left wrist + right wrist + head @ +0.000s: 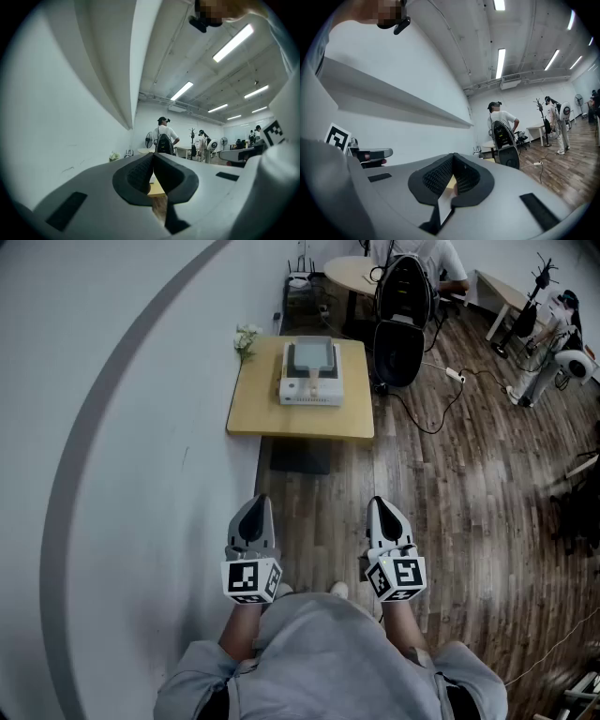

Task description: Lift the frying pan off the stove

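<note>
A grey square frying pan [312, 355] with a wooden handle [313, 379] sits on a white stove [310, 392], which stands on a low wooden table [258, 404] far ahead. My left gripper [256, 504] and right gripper [382, 504] hover side by side over the wooden floor, well short of the table. Both are shut with nothing between the jaws. In the left gripper view the gripper [153, 157] points toward the table [158, 190], a sliver of which shows below its closed pads. The right gripper [453, 158] looks the same in its own view.
A white wall [112, 474] runs along the left. White flowers [246, 337] stand at the table's back left corner. A black chair [401, 320] sits right of the table, with a cable and power strip [456, 375] on the floor. People [164, 138] stand farther back.
</note>
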Available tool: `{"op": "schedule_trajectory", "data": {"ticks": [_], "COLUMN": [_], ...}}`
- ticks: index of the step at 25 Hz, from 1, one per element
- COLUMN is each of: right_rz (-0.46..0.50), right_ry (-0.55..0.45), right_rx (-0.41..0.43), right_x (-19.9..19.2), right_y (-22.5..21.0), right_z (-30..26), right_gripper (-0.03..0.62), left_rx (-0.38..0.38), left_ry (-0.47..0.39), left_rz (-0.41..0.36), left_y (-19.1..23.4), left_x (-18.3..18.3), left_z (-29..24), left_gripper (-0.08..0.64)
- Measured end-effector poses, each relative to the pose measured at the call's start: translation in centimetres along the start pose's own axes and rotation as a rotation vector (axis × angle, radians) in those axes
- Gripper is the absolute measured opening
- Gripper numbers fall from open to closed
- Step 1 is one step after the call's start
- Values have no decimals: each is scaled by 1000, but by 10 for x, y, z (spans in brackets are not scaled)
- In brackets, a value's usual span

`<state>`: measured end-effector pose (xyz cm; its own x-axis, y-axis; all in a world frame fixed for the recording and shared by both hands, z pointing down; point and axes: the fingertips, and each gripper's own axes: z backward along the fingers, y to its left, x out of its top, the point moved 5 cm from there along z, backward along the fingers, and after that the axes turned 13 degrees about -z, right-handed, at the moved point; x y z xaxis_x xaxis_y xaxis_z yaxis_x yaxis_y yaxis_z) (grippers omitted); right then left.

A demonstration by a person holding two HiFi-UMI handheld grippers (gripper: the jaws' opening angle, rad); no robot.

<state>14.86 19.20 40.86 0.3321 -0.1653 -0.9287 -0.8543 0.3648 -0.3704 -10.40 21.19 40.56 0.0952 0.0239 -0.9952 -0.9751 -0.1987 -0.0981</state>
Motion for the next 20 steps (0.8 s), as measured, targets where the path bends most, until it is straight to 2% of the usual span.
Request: {"op": "schedule_trajectory", "data": {"ticks": [11,20], "right_rz": [1,-27], "right_ry": [11,42], "right_rx": [16,49], "right_x": [1,3], "right_y": [-16,-51], "right_z": [-5,-4], "right_gripper": [-3,-3], "left_rx": [9,31], "left_ry": [15,47], "left_rz": [4,18], "left_y": [-13,-51], "left_x": [-5,-10], "left_z": [-13,-23], "left_gripper": [3,3]}}
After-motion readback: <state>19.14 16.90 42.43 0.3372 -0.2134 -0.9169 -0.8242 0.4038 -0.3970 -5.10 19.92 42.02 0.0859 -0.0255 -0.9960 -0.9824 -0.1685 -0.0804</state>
